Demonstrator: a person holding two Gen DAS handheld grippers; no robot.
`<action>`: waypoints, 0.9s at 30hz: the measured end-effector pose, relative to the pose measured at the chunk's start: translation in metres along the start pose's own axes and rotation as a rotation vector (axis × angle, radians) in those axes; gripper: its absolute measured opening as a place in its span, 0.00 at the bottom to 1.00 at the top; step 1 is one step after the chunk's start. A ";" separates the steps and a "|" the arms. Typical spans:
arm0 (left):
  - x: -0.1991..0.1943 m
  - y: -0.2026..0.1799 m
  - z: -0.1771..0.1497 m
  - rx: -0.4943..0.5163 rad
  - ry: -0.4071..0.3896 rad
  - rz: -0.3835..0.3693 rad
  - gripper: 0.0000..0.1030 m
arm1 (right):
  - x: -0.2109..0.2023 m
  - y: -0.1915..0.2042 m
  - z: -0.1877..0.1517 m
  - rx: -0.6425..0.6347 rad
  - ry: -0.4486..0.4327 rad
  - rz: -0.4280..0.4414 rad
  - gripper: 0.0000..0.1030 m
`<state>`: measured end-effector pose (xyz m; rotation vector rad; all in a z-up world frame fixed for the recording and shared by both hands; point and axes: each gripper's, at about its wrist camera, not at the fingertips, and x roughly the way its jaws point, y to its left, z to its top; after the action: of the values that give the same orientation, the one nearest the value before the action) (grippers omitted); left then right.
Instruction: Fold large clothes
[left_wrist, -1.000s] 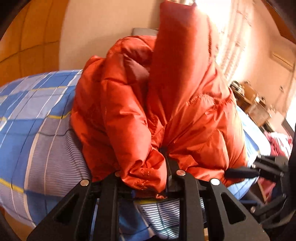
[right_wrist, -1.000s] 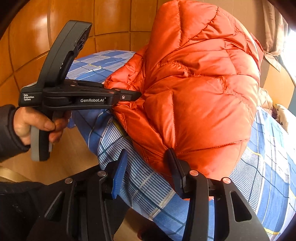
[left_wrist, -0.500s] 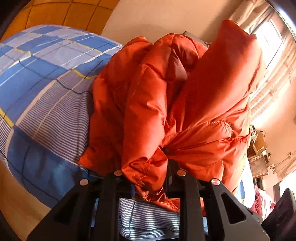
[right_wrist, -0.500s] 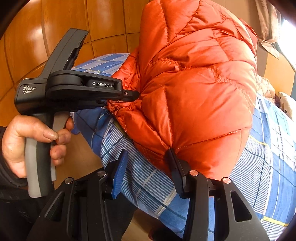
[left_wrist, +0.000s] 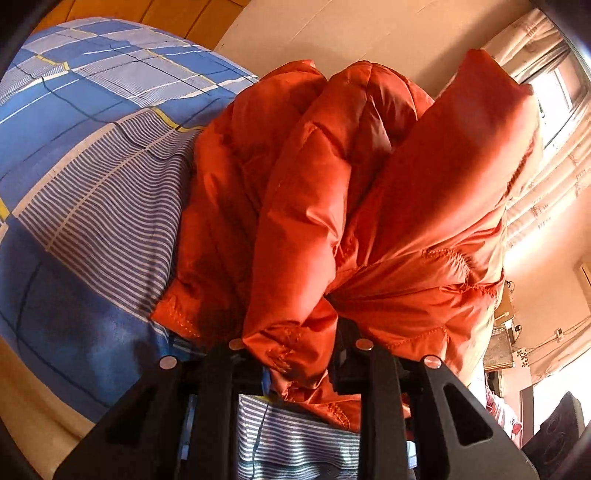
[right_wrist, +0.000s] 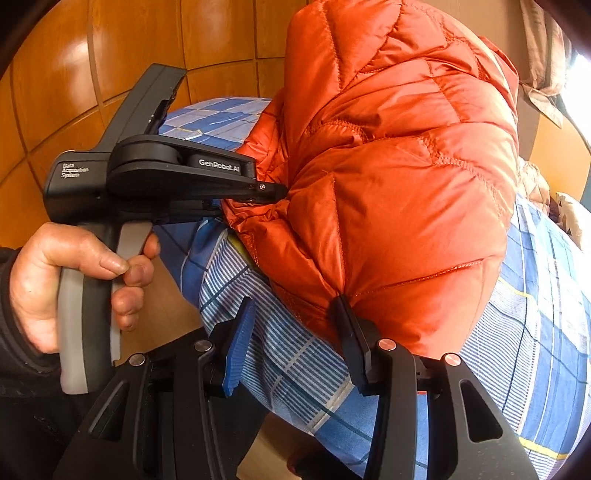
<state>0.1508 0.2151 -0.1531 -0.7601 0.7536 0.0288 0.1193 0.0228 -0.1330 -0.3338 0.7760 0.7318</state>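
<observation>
An orange quilted down jacket (left_wrist: 332, 203) is bunched in a heap on the blue checked bedsheet (left_wrist: 92, 166). My left gripper (left_wrist: 295, 347) is shut on a gathered fold of its hem. In the right wrist view the same gripper (right_wrist: 266, 192) bites into the jacket's (right_wrist: 399, 184) left side, held by a hand (right_wrist: 55, 277) in a dark sleeve. My right gripper (right_wrist: 295, 325) stands open at the bed's near edge. Its right finger (right_wrist: 351, 332) touches the jacket's lower edge, its blue-padded left finger (right_wrist: 236, 350) is free, and striped sheet shows between them.
The bed (right_wrist: 535, 314) runs off to the right. Orange wooden wall panels (right_wrist: 110, 55) stand behind at the left. A curtained window (left_wrist: 546, 129) and cluttered shelves (left_wrist: 502, 343) lie to the right in the left wrist view. Wooden floor (left_wrist: 29, 406) shows below the bed's edge.
The left gripper has rolled and sunk a little, still holding the hem. The upright flap of the jacket now leans to the right. The right gripper has not moved.
</observation>
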 end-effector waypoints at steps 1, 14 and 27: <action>0.001 0.003 0.001 -0.009 0.003 -0.006 0.22 | -0.001 0.001 0.001 -0.009 0.001 -0.003 0.43; 0.005 0.002 0.012 0.079 0.017 -0.008 0.22 | -0.022 -0.002 -0.004 -0.024 -0.016 0.004 0.45; 0.011 -0.014 0.034 0.479 0.066 0.006 0.22 | -0.046 -0.043 -0.023 0.186 -0.041 -0.107 0.72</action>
<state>0.1834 0.2237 -0.1353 -0.3037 0.7857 -0.1676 0.1152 -0.0414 -0.1137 -0.1899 0.7751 0.5597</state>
